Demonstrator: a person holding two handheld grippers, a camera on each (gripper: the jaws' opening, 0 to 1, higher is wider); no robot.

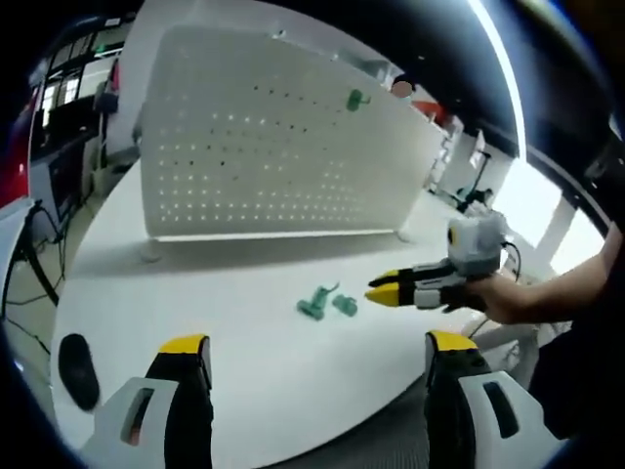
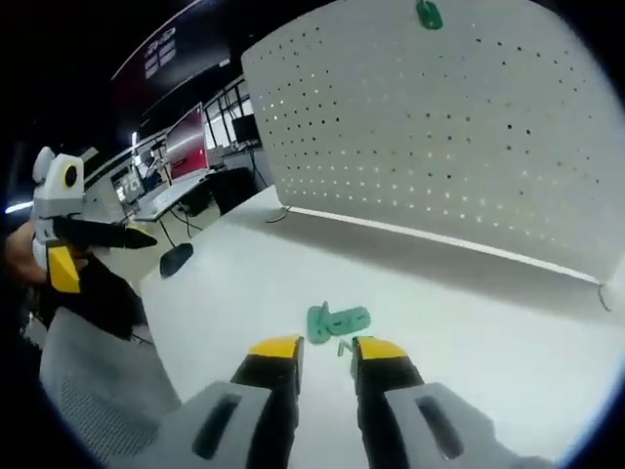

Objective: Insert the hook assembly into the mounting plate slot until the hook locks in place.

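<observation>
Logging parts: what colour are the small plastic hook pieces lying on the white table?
Green plastic hook pieces; clearest in the right gripper view.

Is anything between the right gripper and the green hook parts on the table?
Nothing visible. In the right gripper view the green hook parts lie on bare table just past the right gripper, jaws slightly apart. The left gripper view shows that gripper's tips beside the parts, with no other object between.

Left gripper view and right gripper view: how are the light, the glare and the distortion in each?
Left gripper view: a bright ceiling light strip glares at upper right, and the pegboard bows from the fisheye lens. Right gripper view: the light is even, the green hook parts are sharp, and a soft shadow lies under the pegboard.
</observation>
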